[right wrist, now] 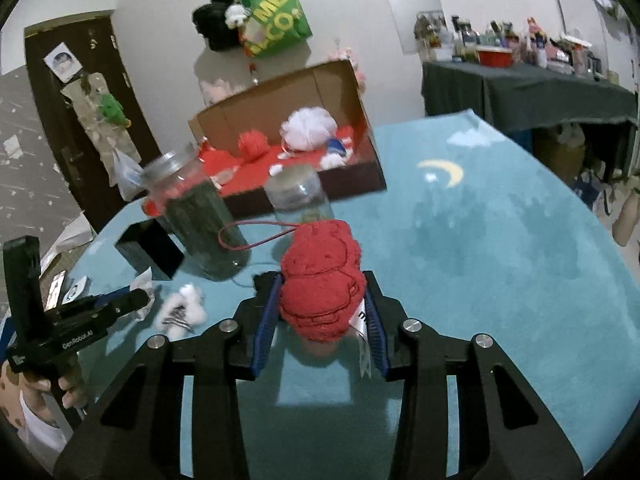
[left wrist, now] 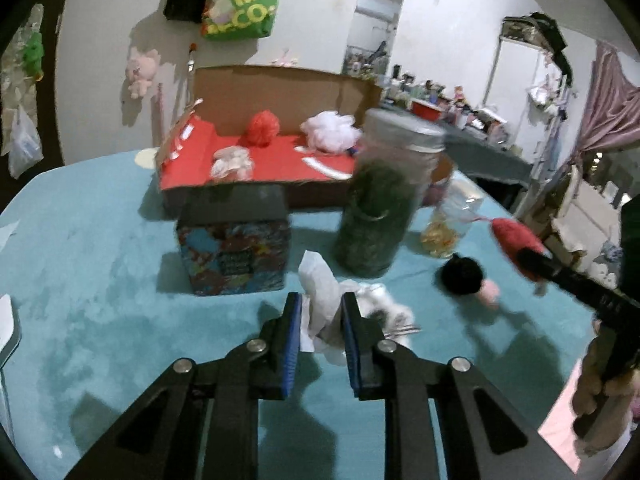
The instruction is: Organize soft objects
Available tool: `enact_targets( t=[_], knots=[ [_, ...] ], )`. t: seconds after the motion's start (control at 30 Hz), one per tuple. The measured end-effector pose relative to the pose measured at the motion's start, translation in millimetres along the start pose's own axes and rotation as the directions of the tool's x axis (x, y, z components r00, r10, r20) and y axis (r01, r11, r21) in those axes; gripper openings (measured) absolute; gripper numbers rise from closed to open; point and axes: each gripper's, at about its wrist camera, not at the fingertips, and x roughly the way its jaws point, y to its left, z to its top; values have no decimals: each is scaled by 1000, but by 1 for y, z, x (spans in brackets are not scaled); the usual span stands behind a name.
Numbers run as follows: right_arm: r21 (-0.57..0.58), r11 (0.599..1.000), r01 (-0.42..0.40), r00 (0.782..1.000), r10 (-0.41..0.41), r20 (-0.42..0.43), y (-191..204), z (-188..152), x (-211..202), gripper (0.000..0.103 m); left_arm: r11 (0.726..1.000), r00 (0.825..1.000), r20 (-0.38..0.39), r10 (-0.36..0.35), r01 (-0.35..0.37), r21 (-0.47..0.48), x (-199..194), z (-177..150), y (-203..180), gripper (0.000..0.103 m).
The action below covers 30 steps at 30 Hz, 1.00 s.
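Observation:
My left gripper (left wrist: 321, 299) is shut on a crumpled white wrapper (left wrist: 318, 280) that lies on the teal table; the right wrist view shows that grip from the side (right wrist: 141, 298). A white fluffy toy with dark stripes (left wrist: 384, 308) (right wrist: 182, 308) lies just right of it, untouched. My right gripper (right wrist: 324, 282) is shut on a red plush toy (right wrist: 320, 288), a pad pressing each side, a white tag by the right pad and a red cord trailing back. In the left wrist view the toy (left wrist: 514, 236) sits at that gripper's tip. A black pompom with a pink end (left wrist: 464, 276) rests on the table.
An open cardboard box with red lining (left wrist: 276, 168) (right wrist: 360, 176) stands at the back, holding a red pompom (left wrist: 262, 126) and a white mesh puff (left wrist: 330, 130). In front stand a colourful box (left wrist: 234, 256), a green-filled jar (left wrist: 376, 216) (right wrist: 200, 220) and a clear jar (right wrist: 298, 196).

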Motion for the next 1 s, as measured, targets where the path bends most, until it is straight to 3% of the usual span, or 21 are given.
enact_targets(
  t=[0.13,0.33,1.0],
  knots=[
    [-18,997,-75,997,75,-2,15,2,1,38,998,998,-6,-63,63,19,5,3,-15,21],
    [-48,988,-147,988,144,-58,44,-10,21,38,996,995,-24,-92,93,18,12,1,-26,21],
    [-68,985,-160,983,153,-100,60,-16,40,38,991,990,-46,-130,130,0,18,-1,-31,21]
  ],
)
